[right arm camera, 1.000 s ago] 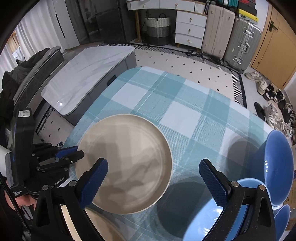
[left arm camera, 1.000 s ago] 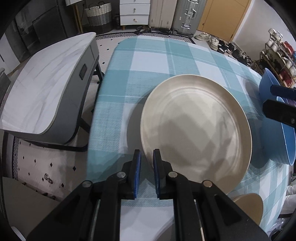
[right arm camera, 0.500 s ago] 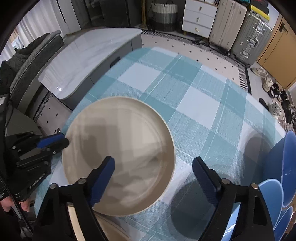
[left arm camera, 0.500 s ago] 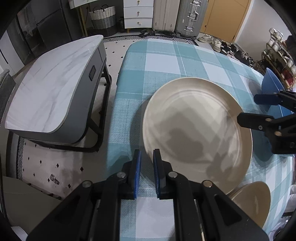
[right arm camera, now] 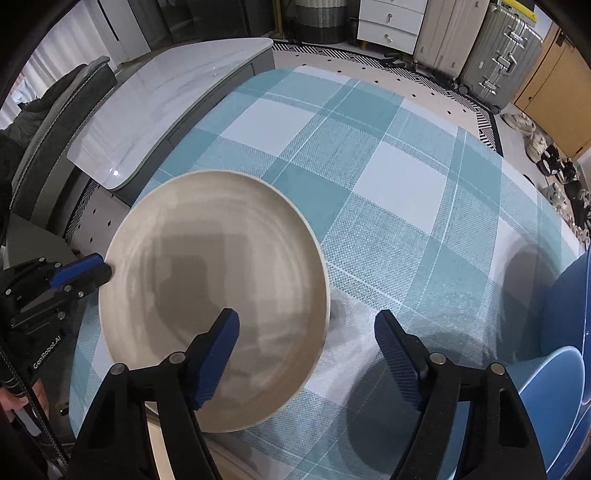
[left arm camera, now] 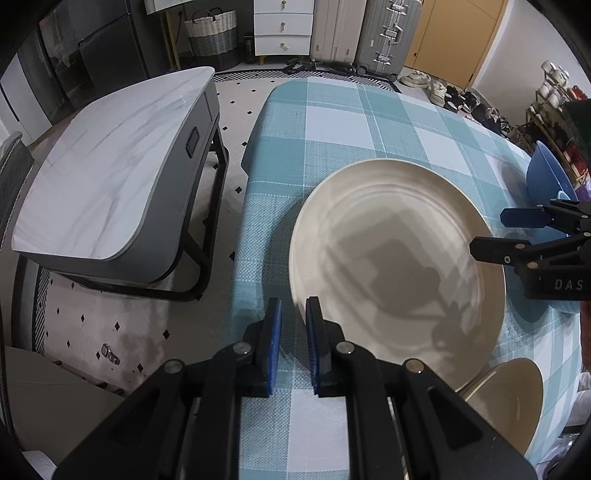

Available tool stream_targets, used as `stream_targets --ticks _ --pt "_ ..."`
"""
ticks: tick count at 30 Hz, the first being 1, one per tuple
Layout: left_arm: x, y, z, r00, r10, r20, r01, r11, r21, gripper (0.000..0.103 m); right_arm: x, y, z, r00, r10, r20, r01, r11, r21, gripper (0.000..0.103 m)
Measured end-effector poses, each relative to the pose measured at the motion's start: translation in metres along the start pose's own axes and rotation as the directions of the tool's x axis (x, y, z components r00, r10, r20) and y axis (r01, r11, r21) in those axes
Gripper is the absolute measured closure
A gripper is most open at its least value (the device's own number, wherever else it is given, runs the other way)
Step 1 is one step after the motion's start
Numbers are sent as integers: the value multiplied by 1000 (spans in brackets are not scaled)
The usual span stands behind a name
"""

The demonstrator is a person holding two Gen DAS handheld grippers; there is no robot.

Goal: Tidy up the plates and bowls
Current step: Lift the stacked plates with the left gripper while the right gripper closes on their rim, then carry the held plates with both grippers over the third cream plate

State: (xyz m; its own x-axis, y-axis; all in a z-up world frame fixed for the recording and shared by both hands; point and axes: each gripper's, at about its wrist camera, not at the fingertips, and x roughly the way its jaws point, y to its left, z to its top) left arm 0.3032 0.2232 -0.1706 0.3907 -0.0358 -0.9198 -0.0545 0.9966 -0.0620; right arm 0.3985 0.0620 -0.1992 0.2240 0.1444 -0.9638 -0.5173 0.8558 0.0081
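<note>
A large beige plate (left arm camera: 399, 266) is held above the teal plaid tablecloth (left arm camera: 369, 122). My left gripper (left arm camera: 293, 314) is shut on the plate's near rim; in the right wrist view it (right arm camera: 105, 267) pinches the plate (right arm camera: 214, 291) at its left edge. My right gripper (right arm camera: 306, 328) is open, its left finger over the plate, its right finger past the plate's right edge; it also shows in the left wrist view (left arm camera: 498, 234). A smaller beige plate (left arm camera: 506, 398) lies partly under the large one. Blue bowls (right arm camera: 554, 391) stand at the right.
A grey marble-topped side table (left arm camera: 110, 170) stands left of the table, across a narrow gap. Suitcases (left arm camera: 384, 33), a white drawer unit (left arm camera: 284, 26) and a woven basket (left arm camera: 210, 29) stand on the floor beyond. A shoe rack (left arm camera: 554, 110) is at the far right.
The right gripper has moved in toward the large plate's right edge. The left gripper stays shut on the rim, and the plate has shifted slightly toward the table's left edge.
</note>
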Motion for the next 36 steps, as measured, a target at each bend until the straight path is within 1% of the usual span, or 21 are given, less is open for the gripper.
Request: stream_targets --ticks 3,5,7,9,12,14,16,18,20,22,26,27,28,30,36 --pt "1 2 0 1000 -4 -4 4 1000 -6 92 4 -3 0 999 47 11 -47 999 20 35" --pt "4 1 -1 1000 -7 -13 7 1000 -1 92 9 -2 -1 999 40 -4 -39 999 26 44" --pt "5 1 -2 1000 -12 -14 12 1000 -4 92 15 -2 -4 998 59 -20 -58 998 40 49" --pt "6 2 -2 1000 -18 -15 18 1000 -11 92 19 0 -5 998 61 -29 -60 997 38 50" --pt "7 2 -3 1000 -23 -19 23 1000 -14 92 22 -1 -5 997 72 -28 -71 997 40 58" --pt "9 2 -4 998 -43 -37 43 999 -14 92 23 -2 -7 995 94 -34 -92 994 52 61" --pt "12 3 -5 996 -72 -52 70 997 -25 93 23 -3 -8 995 91 -33 -89 995 55 64" --pt "11 4 -7 996 -79 -46 78 996 -31 93 22 -5 -8 996 81 -28 -79 995 57 69" --pt "11 5 -7 996 -80 -41 78 996 -38 93 20 -6 -8 997 75 -23 -73 995 61 77" --pt "11 6 -8 996 -84 -42 82 996 -42 94 20 -8 -10 997 77 -22 -76 995 71 80" --pt "12 8 -8 994 -102 -44 99 993 -61 94 18 -10 -13 998 56 -18 -55 997 60 85" --pt "12 9 -8 994 -105 -44 102 993 -65 94 18 -10 -13 998 54 -17 -53 997 58 85" --pt "13 10 -8 993 -105 -44 102 992 -73 91 18 -10 -14 998 54 -16 -53 997 58 85" --pt "14 14 -7 994 -105 -44 99 988 -118 88 18 -10 -13 999 51 -18 -50 997 52 85" --pt "15 11 -8 995 -92 -41 87 990 -109 88 18 -9 -15 999 45 -10 -45 998 45 85"
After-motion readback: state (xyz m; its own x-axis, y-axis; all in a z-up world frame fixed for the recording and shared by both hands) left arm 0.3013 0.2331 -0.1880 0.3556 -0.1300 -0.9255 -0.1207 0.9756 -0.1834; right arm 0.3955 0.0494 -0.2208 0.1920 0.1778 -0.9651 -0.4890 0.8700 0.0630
